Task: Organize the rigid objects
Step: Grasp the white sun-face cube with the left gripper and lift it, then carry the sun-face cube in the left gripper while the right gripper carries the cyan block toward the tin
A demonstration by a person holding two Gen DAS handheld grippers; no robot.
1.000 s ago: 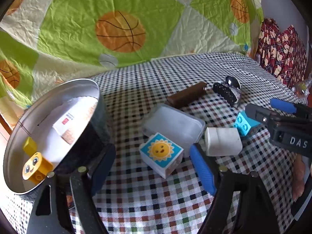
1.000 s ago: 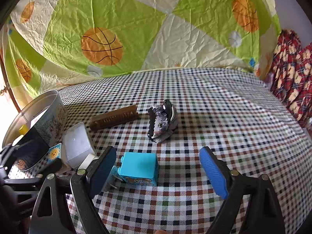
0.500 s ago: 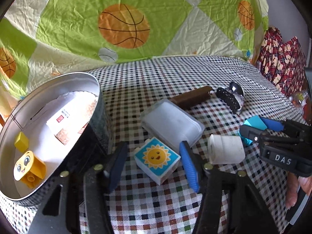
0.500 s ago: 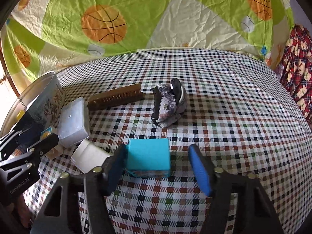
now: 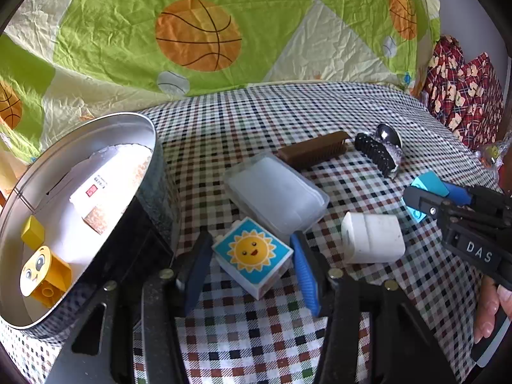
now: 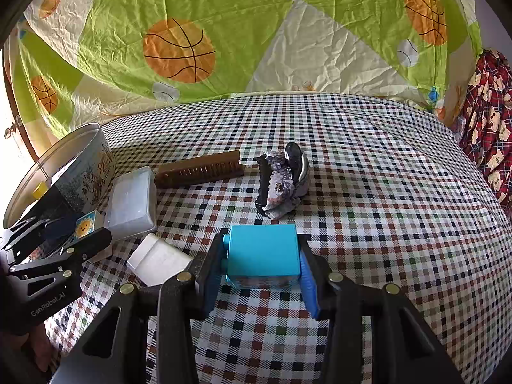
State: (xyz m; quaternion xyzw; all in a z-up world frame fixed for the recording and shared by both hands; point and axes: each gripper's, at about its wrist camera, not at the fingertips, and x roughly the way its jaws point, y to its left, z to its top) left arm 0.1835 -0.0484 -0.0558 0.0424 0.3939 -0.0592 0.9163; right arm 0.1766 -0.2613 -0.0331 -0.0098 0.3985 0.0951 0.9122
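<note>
Left wrist view
Left tool (image 5: 251, 267): fingers closed against both sides of the sun block (image 5: 252, 252), which sits on the checked tabletop (image 5: 256, 118).
Round tin (image 5: 76, 211): just left of the tool, tilted toward the camera; inside lie a yellow face block (image 5: 44, 275) and a small yellow cube (image 5: 32, 232).
Clear plastic box (image 5: 275, 188): directly behind the sun block, touching it.
White block (image 5: 372, 238): to the right of the sun block, apart from it.
Brown comb (image 5: 315, 153): behind the plastic box.
Hair clip (image 5: 380, 153): right of the comb.
Right tool (image 5: 430, 198): at the right edge, its fingers on the blue block (image 5: 428, 184).

Right wrist view
Right tool (image 6: 262, 264): clamped on the blue block (image 6: 264, 259), both pads pressed to its sides, low over the tabletop (image 6: 368, 166).
Hair clip (image 6: 283, 180): just behind the blue block.
Brown comb (image 6: 198, 169): left of the clip.
White block (image 6: 158, 259): beside the tool's left finger.
Left tool (image 6: 81, 233): at the left edge, on the sun block (image 6: 84, 225), next to the round tin (image 6: 64, 172).
</note>
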